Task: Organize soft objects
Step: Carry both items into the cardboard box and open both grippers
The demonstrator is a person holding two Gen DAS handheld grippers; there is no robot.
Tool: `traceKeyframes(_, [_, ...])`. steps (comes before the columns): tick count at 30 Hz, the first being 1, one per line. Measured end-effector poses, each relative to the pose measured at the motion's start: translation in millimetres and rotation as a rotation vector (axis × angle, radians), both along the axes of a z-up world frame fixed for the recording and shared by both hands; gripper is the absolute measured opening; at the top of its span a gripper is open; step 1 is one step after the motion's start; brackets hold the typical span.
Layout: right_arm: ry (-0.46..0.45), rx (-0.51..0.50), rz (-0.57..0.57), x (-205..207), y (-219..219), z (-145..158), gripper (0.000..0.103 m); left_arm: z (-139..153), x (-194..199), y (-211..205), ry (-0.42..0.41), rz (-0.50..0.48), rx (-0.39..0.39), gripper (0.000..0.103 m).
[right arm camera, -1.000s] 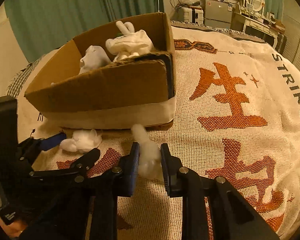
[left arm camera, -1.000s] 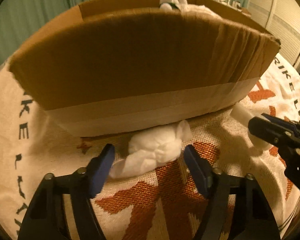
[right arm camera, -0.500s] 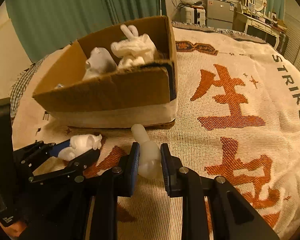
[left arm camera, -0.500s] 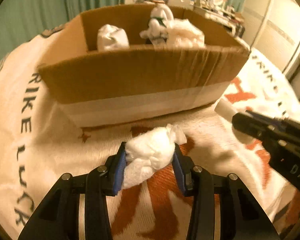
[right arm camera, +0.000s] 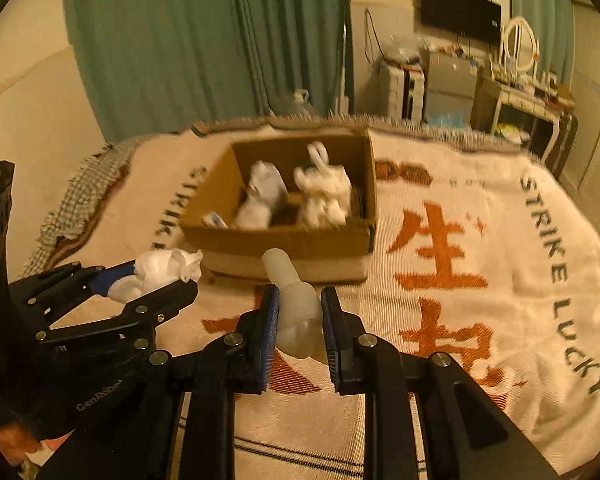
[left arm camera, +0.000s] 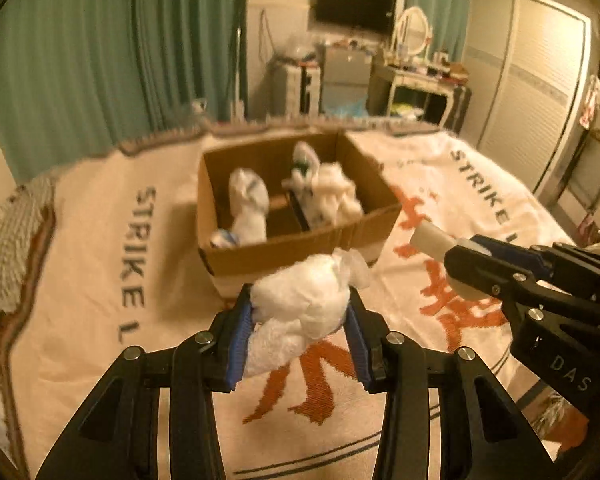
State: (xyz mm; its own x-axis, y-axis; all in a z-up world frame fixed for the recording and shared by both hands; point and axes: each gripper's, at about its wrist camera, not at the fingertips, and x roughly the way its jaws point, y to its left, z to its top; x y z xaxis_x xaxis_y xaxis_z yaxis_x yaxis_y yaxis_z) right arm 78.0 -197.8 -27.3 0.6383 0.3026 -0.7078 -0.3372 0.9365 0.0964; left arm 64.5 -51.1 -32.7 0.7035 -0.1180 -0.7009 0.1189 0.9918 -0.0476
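My left gripper (left arm camera: 300,312) is shut on a fluffy white bundle (left arm camera: 304,300), held in the air in front of the cardboard box (left arm camera: 300,248). It also shows in the right wrist view (right arm camera: 160,272). My right gripper (right arm camera: 298,316) is shut on a pale soft bottle-shaped toy (right arm camera: 296,308), also lifted, to the right of the left gripper; the toy's tip shows in the left wrist view (left arm camera: 430,238). The box (right arm camera: 280,240) holds several white soft items (right arm camera: 324,196) in two compartments.
The box stands on a cream blanket (right arm camera: 480,280) with orange characters and dark lettering, spread over a bed. Green curtains (left arm camera: 120,52), a dresser (left arm camera: 420,88) and a wardrobe (left arm camera: 540,80) stand behind.
My left gripper closed on the white bundle and lifted it. Both grippers rose well above the blanket, so the box's inside now shows from above.
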Motion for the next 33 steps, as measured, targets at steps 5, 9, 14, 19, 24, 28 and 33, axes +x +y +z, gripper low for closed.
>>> traceKeyframes(5, [-0.080,0.011,0.025,-20.5,6.4,40.6,0.021,38.6,-5.8,3.8,-0.073,-0.023,0.036,0.041])
traceKeyframes(9, [-0.132,0.014,0.049,-17.5,13.8,66.8,0.021,63.4,4.8,7.0,-0.113,-0.036,0.066,0.041])
traceKeyframes(14, [-0.182,0.041,0.046,12.5,19.0,101.1,0.021,83.8,38.6,19.0,-0.151,-0.018,0.051,0.041])
traceKeyframes(19, [-0.198,0.065,0.053,61.0,26.0,116.8,0.021,79.6,80.0,31.7,-0.146,0.012,0.021,0.041])
traceKeyframes(24, [-0.162,0.073,0.054,122.6,36.4,101.3,0.021,52.1,129.8,38.5,-0.107,0.038,0.024,0.041])
traceKeyframes(28, [-0.098,0.080,0.046,166.0,42.2,68.7,0.021,18.2,163.7,39.1,-0.052,0.037,0.024,0.041])
traceKeyframes(33, [0.003,0.079,0.037,212.2,45.8,14.2,0.021,-27.6,195.2,38.6,0.018,0.026,0.048,0.041])
